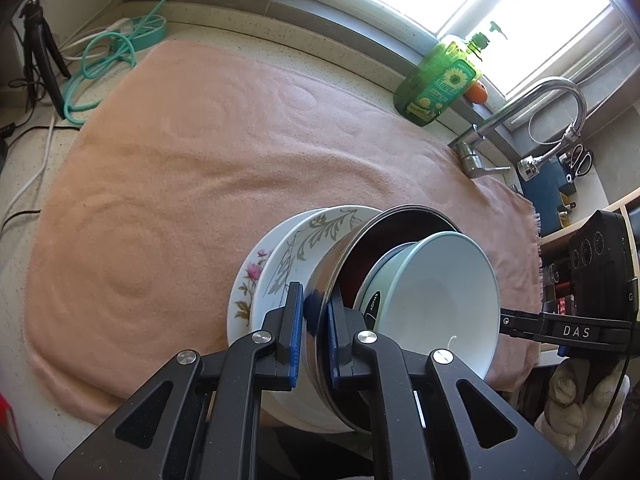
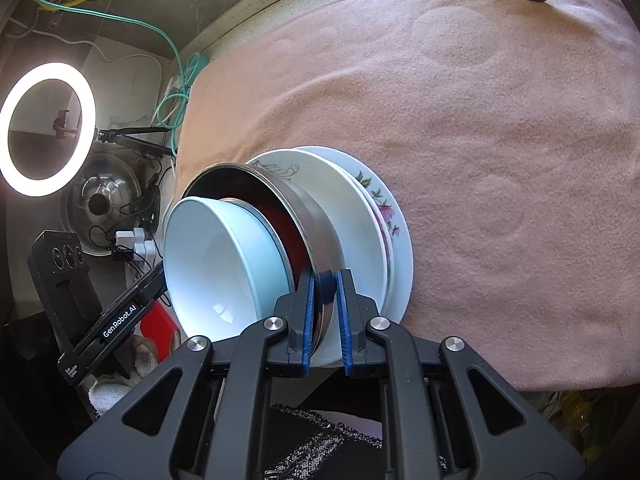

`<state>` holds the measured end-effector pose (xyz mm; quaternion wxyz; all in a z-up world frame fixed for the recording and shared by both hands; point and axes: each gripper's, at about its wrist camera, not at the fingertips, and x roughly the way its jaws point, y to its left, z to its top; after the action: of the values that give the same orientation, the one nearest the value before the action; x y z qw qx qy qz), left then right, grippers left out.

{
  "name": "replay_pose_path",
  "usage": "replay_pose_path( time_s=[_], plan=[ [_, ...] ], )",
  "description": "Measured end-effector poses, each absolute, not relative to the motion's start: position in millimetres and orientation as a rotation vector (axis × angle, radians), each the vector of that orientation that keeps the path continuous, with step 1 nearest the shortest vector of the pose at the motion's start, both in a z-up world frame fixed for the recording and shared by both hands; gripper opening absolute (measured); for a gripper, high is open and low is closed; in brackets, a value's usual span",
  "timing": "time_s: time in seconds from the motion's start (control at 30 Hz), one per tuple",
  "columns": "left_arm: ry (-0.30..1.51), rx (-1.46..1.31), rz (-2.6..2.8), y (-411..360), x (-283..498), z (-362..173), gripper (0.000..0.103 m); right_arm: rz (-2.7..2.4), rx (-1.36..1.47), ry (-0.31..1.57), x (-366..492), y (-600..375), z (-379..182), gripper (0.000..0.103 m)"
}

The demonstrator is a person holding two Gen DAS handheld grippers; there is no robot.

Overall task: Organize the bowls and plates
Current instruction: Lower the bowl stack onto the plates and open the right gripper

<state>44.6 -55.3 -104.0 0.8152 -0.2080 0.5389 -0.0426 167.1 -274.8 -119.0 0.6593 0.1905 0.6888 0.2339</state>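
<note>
Pink towel (image 1: 200, 168) spreads beyond the stacked dishes (image 1: 400, 280), soap bottle (image 1: 440, 80) behind.

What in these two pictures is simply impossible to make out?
- Steel bowl: its inside bottom, both views; the white bowl nested in it covers it.
- Floral plate: most of its pattern, both views; the dishes stacked on it hide it.
- Stack's underside: whether it rests on the pink towel, both views; the left tongs and right tongs block it.
- Green bottle: label print too small, left view.
</note>
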Motion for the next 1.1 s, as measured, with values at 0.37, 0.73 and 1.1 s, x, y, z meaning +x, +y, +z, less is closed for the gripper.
replay_pose_path(
  time_s=[0.37, 0.73, 1.1],
  plan=[
    [1.152, -0.445, -0.088, -54, 46, -106, 0.008, 0.537, 0.392, 1.537, 166, -271, -116, 0.013],
    [1.119, -0.43, -0.086, -50, 44, -98, 0.012, 0.545, 0.341, 1.464, 160, -273, -97, 0.015],
    [1.09, -0.424, -0.075, -47, 39, -90, 0.019, 0.529, 0.357, 1.374, 147, -290, -76, 0.044]
  ],
)
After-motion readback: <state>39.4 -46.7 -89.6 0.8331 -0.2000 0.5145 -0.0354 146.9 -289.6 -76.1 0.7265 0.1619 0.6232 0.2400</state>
